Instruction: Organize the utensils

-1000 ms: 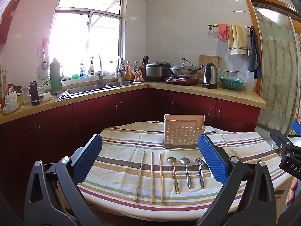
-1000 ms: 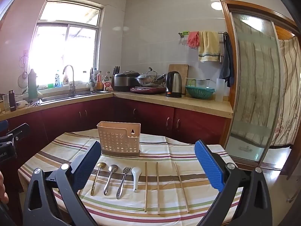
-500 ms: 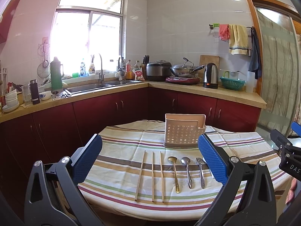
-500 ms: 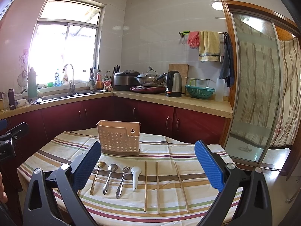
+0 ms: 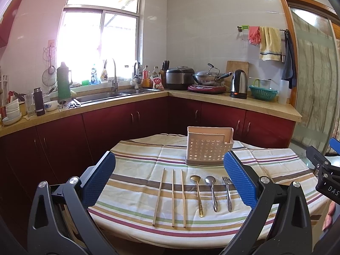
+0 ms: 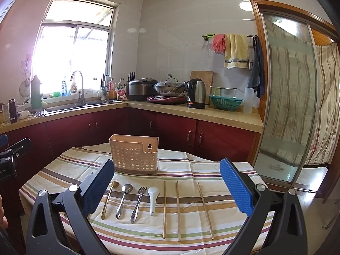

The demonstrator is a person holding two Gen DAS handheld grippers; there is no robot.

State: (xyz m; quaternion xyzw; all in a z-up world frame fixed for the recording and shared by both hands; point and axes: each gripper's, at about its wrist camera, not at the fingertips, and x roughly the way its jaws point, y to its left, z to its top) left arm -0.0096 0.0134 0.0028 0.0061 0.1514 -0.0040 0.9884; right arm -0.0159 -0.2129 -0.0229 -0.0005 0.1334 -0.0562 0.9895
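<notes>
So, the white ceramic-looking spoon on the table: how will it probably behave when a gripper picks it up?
The white spoon looks glossy, so it may slip between the pads. It seems thick and short, so probably stiff and rather heavy for its size. If it is ceramic, a drop on the table could chip it.

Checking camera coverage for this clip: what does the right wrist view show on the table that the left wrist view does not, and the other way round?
Only the right wrist view shows the white ceramic spoon and three chopsticks right of it. Only the left wrist view shows three chopsticks left of the spoons. Both show the basket, gold spoon, steel spoon, fork and striped tablecloth.
</notes>
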